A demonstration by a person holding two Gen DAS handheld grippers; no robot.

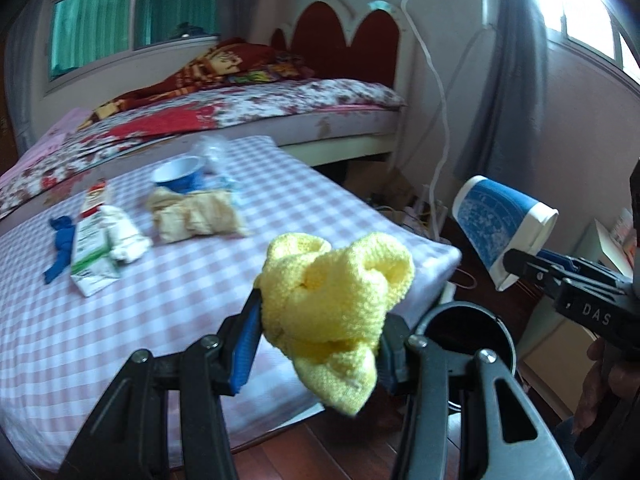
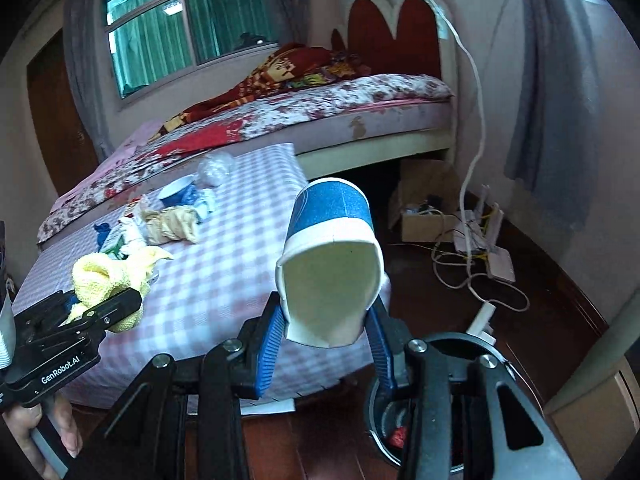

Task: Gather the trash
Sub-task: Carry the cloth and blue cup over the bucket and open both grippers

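Observation:
My left gripper [image 1: 320, 340] is shut on a yellow knitted sock [image 1: 332, 312] and holds it in the air past the front edge of the checked table [image 1: 140, 312]. It also shows in the right wrist view [image 2: 100, 304] with the sock [image 2: 100, 276]. My right gripper [image 2: 326, 332] is shut on a squashed blue-and-white paper cup [image 2: 332, 256], held above a round black bin [image 2: 384, 420] on the floor. The cup [image 1: 500, 220] and bin [image 1: 460, 328] also show in the left wrist view.
On the table lie a blue cup [image 1: 178, 174], crumpled clear plastic [image 1: 214, 152], a beige cloth [image 1: 196, 216], a white sock [image 1: 124, 236], a green-white carton [image 1: 92, 256] and a blue rag [image 1: 60, 248]. A bed [image 1: 240, 104] stands behind. A cardboard box [image 2: 428, 208] and cables [image 2: 476, 260] lie on the floor at right.

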